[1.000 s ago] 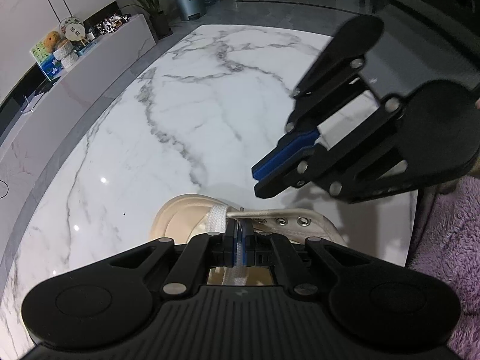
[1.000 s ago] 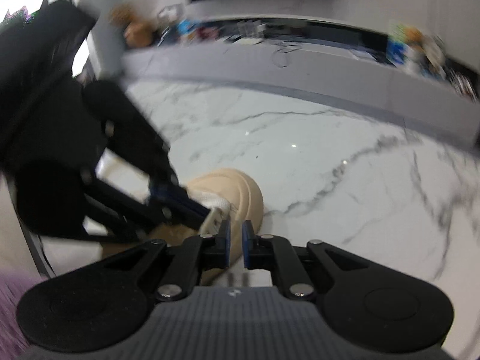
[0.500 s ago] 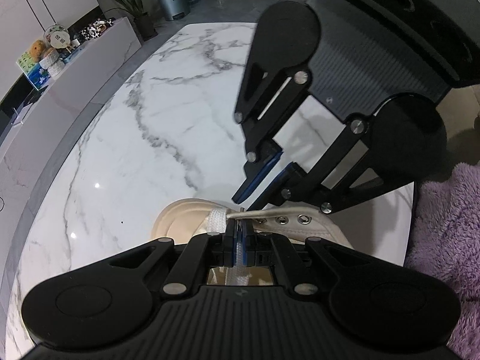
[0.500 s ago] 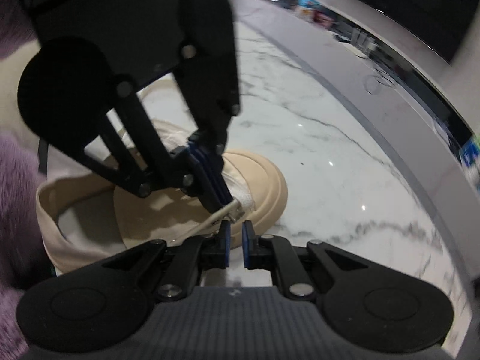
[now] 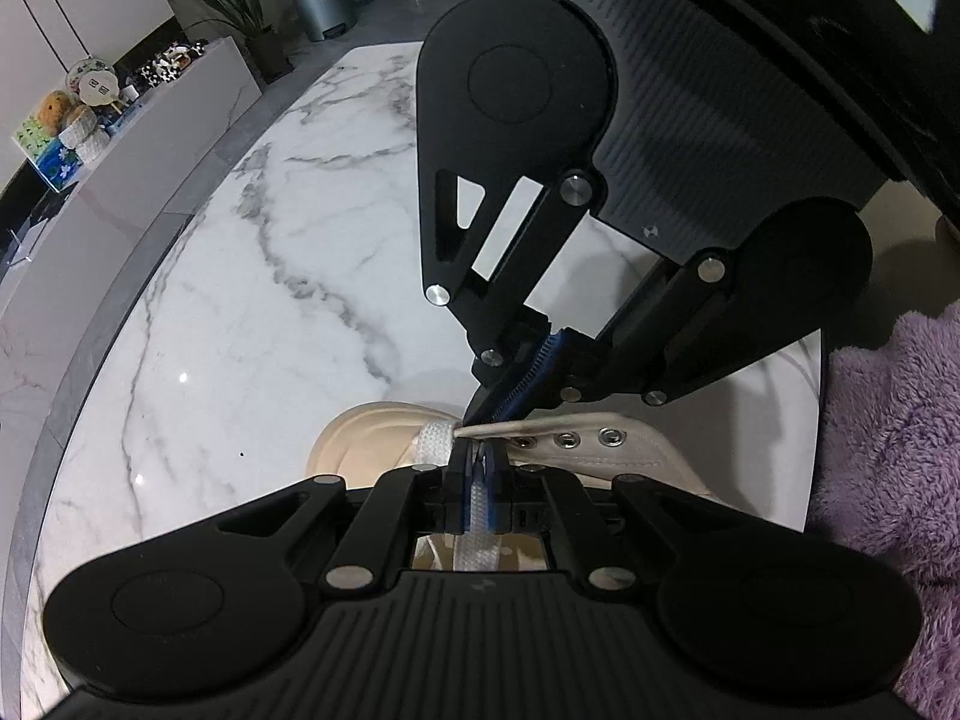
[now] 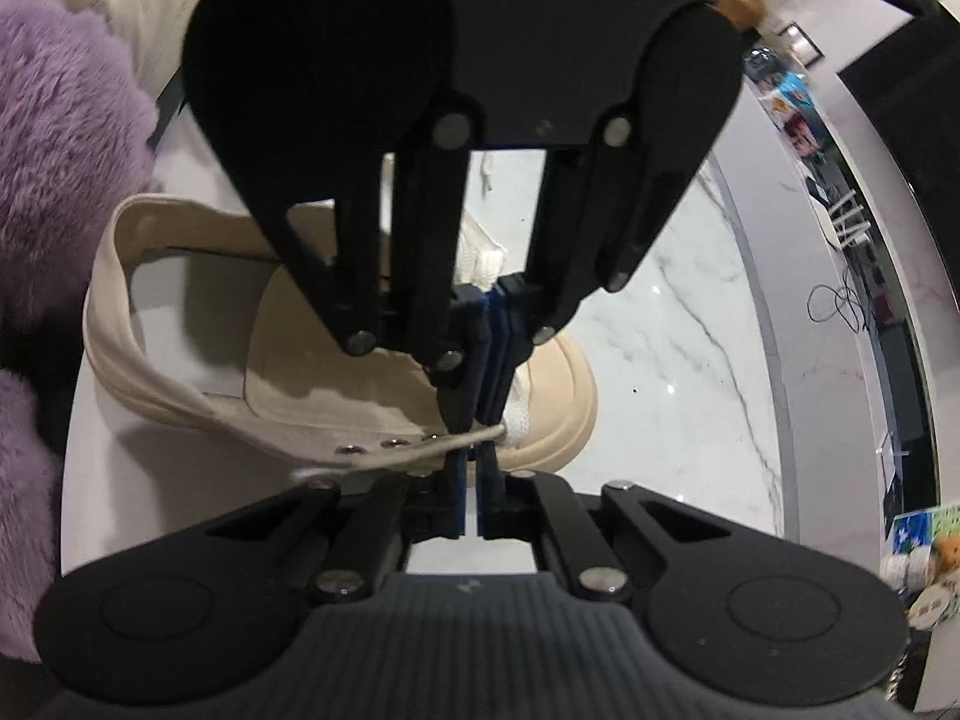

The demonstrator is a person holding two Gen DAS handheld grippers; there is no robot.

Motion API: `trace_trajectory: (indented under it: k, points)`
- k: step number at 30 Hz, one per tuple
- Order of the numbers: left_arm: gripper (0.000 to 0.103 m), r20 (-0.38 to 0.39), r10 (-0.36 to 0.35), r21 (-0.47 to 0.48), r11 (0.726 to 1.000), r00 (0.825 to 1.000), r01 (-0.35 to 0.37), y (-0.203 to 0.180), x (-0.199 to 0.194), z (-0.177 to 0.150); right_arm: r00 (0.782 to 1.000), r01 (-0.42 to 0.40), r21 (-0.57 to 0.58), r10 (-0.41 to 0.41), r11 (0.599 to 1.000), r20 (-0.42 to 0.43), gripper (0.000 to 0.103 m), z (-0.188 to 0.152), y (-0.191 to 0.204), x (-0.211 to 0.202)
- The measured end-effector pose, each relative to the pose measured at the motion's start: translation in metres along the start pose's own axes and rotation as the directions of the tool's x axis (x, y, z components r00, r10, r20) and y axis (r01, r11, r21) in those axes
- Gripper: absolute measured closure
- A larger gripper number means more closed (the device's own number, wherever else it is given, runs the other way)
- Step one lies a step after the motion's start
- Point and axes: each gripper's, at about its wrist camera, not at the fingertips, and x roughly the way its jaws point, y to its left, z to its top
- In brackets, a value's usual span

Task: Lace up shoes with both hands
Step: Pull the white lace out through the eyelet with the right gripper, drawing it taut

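Left wrist view: your left claw (image 5: 478,465) was pressed together on the flat white lace (image 5: 474,516), just as it had been half a second before. What changed was your right claw (image 5: 480,414): it had dropped lower and nearer, its blue pads now narrowed almost shut at the stiff lace tip (image 5: 483,431) just above the eyelet row. One shoe (image 5: 360,450) sat on the marble bench (image 5: 270,300) right under both claws, near the edge closest to you. It was cream, with a rounded rubber toe and a pale canvas upper. You could count three metal eyelets (image 5: 567,439) here. Purple fleece (image 5: 888,450) filled the right edge.

Right wrist view: the left claw (image 6: 489,336) had swung to the centre of the picture, coming down from above onto the lace (image 6: 517,420) by the toe, where earlier it hung to the left. Your right claw (image 6: 472,468) stood a slit apart, with the thin tip (image 6: 432,447) crossing just ahead of the pads (image 6: 457,480); whether they pinched it, the picture could not tell you. The shoe (image 6: 312,372) lay with its toe to the right and its opening to the left, the tongue showing inside. About three eyelets (image 6: 348,449) showed along the near flap. Two claws, one shoe, one lace.
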Motion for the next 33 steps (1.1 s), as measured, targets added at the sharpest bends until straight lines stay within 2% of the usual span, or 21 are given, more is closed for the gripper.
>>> trace_trajectory:
  k: [5, 11, 14, 16, 19, 23, 28, 31, 33]
  points:
    - [0.084, 0.048, 0.013, -0.078, 0.997, 0.999, -0.009, 0.005, -0.017, -0.014, 1.000, 0.007, 0.041, -0.007, 0.999, -0.005, 0.100, -0.006, -0.002, -0.006]
    - [0.065, 0.138, 0.061, -0.204, 0.978, 0.989, -0.032, 0.004, -0.052, -0.041, 0.998, 0.033, 0.174, -0.025, 0.984, -0.050, 0.100, -0.031, -0.005, -0.024]
    - [0.063, 0.151, 0.090, -0.256, 0.966, 0.985, -0.049, 0.006, -0.066, -0.057, 0.995, 0.050, 0.241, -0.026, 0.969, -0.099, 0.100, -0.061, 0.002, -0.034]
    - [0.063, 0.131, 0.103, -0.289, 0.956, 0.986, -0.061, 0.010, -0.069, -0.069, 0.988, 0.068, 0.269, -0.027, 0.961, -0.154, 0.100, -0.076, 0.005, -0.039]
    - [0.063, 0.097, 0.117, -0.343, 0.936, 0.988, -0.077, 0.019, -0.072, -0.086, 0.973, 0.099, 0.319, -0.024, 0.942, -0.230, 0.100, -0.097, 0.004, -0.045]
    - [0.063, 0.079, 0.104, -0.396, 0.916, 0.992, -0.064, 0.027, -0.070, -0.102, 0.945, 0.156, 0.390, -0.022, 0.908, -0.327, 0.100, -0.134, 0.012, -0.060]
    - [0.063, 0.066, 0.083, -0.411, 0.910, 0.994, -0.049, 0.025, -0.055, -0.112, 0.896, 0.234, 0.451, -0.010, 0.861, -0.444, 0.100, -0.186, 0.019, -0.078]
    - [0.063, 0.070, 0.076, -0.415, 0.909, 0.995, -0.040, 0.023, -0.045, -0.113, 0.874, 0.273, 0.486, -0.003, 0.830, -0.487, 0.100, -0.207, 0.018, -0.079]
    - [0.073, 0.068, 0.070, -0.424, 0.905, 0.995, -0.035, 0.024, -0.037, -0.111, 0.858, 0.301, 0.507, 0.003, 0.808, -0.514, 0.100, -0.221, 0.018, -0.079]
